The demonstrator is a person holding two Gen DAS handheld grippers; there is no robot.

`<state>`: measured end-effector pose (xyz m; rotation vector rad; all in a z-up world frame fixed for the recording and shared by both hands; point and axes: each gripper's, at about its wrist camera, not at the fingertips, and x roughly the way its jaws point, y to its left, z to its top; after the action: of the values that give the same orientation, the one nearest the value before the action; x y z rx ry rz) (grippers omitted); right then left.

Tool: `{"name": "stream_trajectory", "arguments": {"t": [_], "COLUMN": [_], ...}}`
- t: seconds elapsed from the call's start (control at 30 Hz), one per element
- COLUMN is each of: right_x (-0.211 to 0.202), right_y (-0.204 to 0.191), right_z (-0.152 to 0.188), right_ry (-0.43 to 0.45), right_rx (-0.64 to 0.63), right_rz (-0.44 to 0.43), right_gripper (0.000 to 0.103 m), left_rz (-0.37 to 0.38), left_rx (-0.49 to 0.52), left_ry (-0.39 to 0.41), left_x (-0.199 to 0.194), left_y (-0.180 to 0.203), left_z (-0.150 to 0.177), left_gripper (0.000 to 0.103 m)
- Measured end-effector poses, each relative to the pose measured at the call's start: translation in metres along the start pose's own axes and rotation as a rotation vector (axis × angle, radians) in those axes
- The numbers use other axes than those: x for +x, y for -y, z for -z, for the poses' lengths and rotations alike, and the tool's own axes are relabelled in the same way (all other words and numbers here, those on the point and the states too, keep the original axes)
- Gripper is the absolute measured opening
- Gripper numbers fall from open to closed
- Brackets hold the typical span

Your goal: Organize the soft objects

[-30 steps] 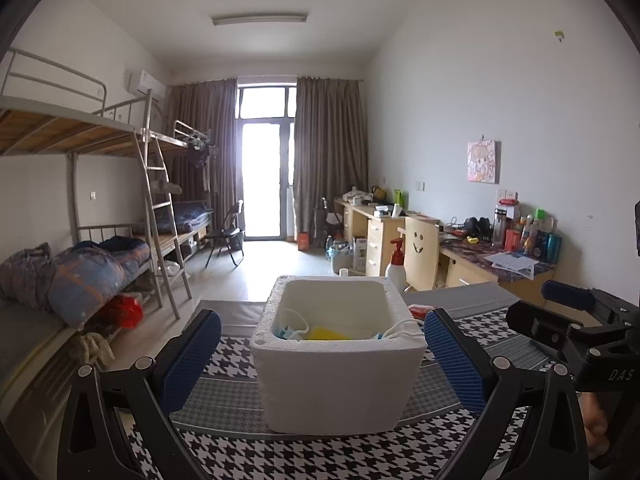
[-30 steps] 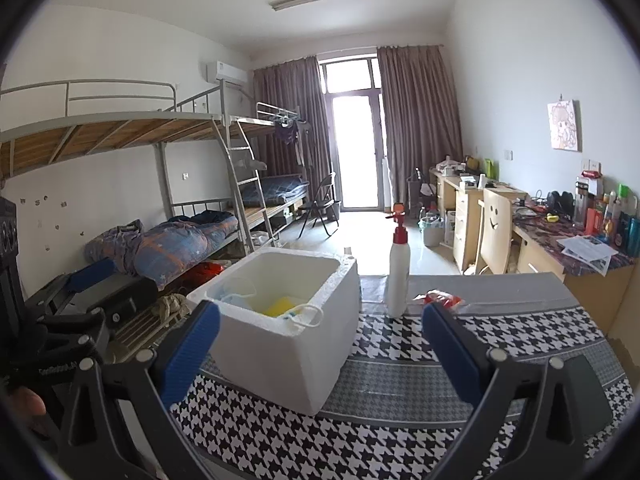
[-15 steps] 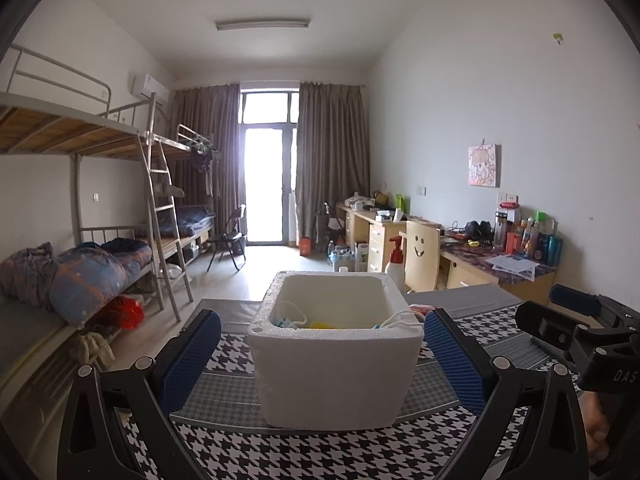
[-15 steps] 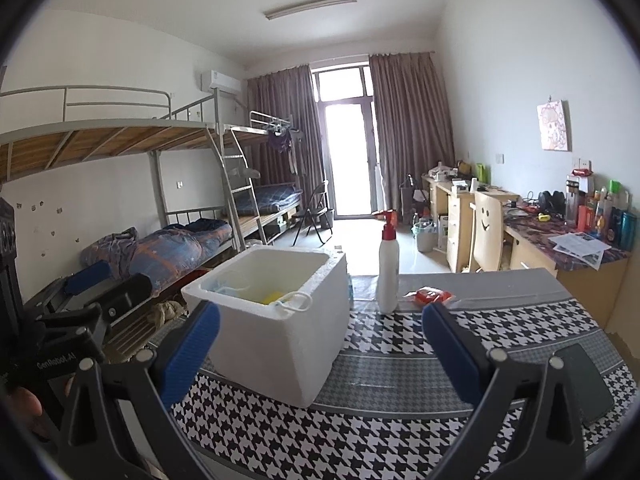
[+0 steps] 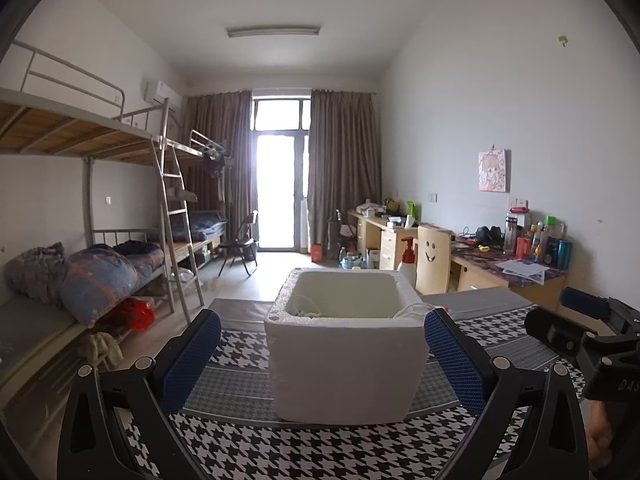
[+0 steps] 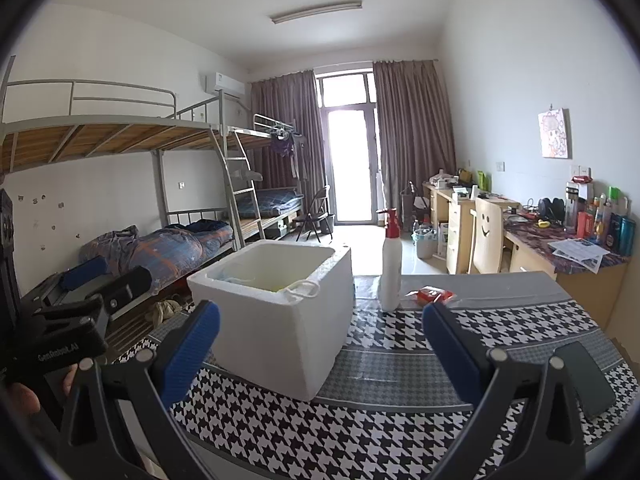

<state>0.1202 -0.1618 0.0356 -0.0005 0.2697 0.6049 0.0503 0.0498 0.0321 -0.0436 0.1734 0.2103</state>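
Observation:
A white foam box (image 5: 346,354) stands on the houndstooth table cloth (image 5: 312,452); it also shows in the right wrist view (image 6: 276,312). Soft items lie inside it: a white looped strap (image 6: 303,288) hangs over its rim and something yellow (image 6: 276,288) peeks out. My left gripper (image 5: 320,360) is open and empty, held in front of the box with its blue pads either side. My right gripper (image 6: 320,350) is open and empty, to the right of the box. Each gripper shows at the edge of the other's view.
A white pump bottle with a red top (image 6: 391,260) stands behind the box, with a red packet (image 6: 430,294) beside it. A dark flat object (image 6: 588,376) lies at the table's right. Bunk beds (image 5: 80,272) stand left, desks (image 5: 500,268) right.
Both grippers have pulled back and dropped lower, so the box's inside is less visible. Both stay open and empty.

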Motion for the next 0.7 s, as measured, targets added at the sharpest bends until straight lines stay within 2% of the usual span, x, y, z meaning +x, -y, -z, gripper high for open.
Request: {"name": "stream_trajectory", "arguments": {"t": [0.27,0.7], "right_x": [-0.008,-0.013], "right_y": [0.0,0.001], "right_z": [0.007,0.023], "right_ry": [0.048,0.034], "right_rx": [-0.009,0.012], "right_rz": [0.044,0.03], "right_gripper": [0.102,0.102], "left_rz": [-0.002,0.003], "left_rx": [0.013,0.0], "left_ry": [-0.01,-0.015], "left_x": [0.0,-0.01], "left_y": [0.001,-0.003], "left_z": [0.008,0.017], "left_gripper": [0.102,0.102]}}
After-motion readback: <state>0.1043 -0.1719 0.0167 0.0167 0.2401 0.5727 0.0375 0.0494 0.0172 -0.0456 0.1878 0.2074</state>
